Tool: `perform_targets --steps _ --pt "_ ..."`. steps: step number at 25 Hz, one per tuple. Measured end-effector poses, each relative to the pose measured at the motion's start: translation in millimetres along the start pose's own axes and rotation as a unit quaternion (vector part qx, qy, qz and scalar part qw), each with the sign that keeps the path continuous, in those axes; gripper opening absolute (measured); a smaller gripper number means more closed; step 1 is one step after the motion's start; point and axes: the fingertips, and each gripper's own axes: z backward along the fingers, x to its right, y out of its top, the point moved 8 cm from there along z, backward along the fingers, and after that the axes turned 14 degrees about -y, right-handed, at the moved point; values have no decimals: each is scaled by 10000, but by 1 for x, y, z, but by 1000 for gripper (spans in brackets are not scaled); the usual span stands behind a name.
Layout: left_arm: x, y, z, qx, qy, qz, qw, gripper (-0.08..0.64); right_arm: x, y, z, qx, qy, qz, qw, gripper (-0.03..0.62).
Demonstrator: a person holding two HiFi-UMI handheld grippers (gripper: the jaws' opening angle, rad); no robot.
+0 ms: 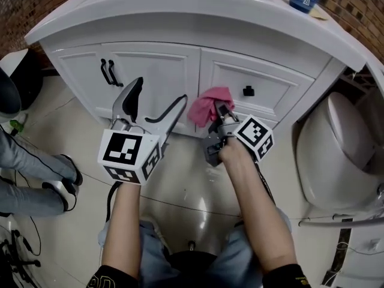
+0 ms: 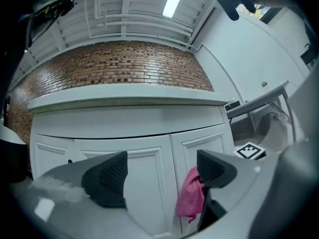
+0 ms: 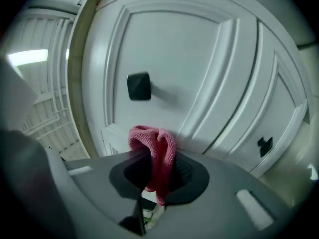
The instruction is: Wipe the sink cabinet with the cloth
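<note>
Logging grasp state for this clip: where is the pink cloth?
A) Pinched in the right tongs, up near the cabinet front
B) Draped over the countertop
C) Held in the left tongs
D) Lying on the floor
A: the right gripper view shows the pink cloth clamped between the right tongs, close to the white cabinet front, while the left tongs stand open with nothing between them.

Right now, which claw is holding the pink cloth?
The right claw. Its jaws are shut on the pink cloth, close to the cabinet. The left claw is wide open with nothing in it.
</note>
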Motion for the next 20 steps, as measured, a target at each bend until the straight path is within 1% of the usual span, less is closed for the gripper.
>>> perform_targets --steps 3,7,10,12,14,17,19,20 --pt "6 -2 -12 121 -80 152 9998 440 13 34 25 326 -255 42 9991 49" --pt "19 -2 -30 274 -217 309 9989 440 30 74 56 633 -507 340 9961 49" --pt "28 -1 -41 348 -356 364 9981 440 47 104 81 982 -834 323 9911 49" --pt "31 -1 -44 382 -391 382 9978 440 58 121 95 1076 -1022 462 9878 51" --pt "33 -1 -45 408 -376 410 9976 440 62 130 104 1121 -1109 602 9857 51" --pt "31 1 -43 463 -342 449 9973 440 65 138 118 1414 -1351 513 9793 51" --pt "29 2 -41 488 -311 448 9973 440 62 136 119 1548 -1441 613 9755 51" --pt "28 2 -40 483 -294 438 9974 440 59 131 116 1523 -1424 690 9756 49"
